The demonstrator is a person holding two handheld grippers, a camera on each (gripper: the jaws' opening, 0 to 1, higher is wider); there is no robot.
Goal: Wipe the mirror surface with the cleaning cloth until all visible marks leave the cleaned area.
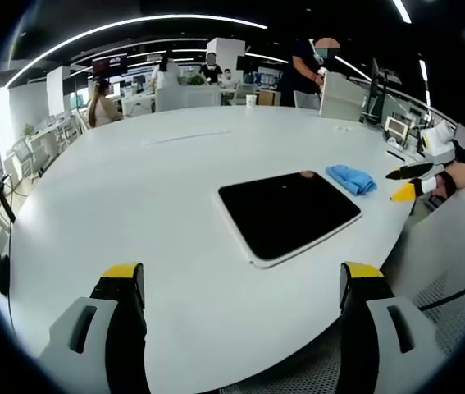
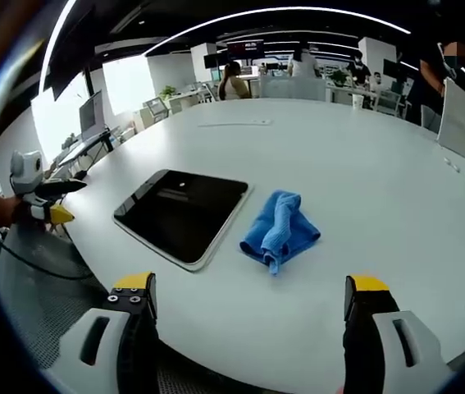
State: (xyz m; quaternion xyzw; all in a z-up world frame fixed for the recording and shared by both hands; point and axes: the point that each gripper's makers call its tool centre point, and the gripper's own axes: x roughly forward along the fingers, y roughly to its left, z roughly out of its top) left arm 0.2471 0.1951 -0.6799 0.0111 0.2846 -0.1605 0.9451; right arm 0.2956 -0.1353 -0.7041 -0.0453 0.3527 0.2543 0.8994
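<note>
Both tongs [image 1: 242, 287] [image 2: 250, 295] gaping wide, empty, mirror [image 2: 183, 213] dark, marks indiscernible, blue cloth [image 2: 280, 230] beside it

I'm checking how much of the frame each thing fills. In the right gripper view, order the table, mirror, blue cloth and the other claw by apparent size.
Largest to smallest as they look:
1. table
2. mirror
3. blue cloth
4. left claw, at the view's left edge, so its rank is unsure.
</note>
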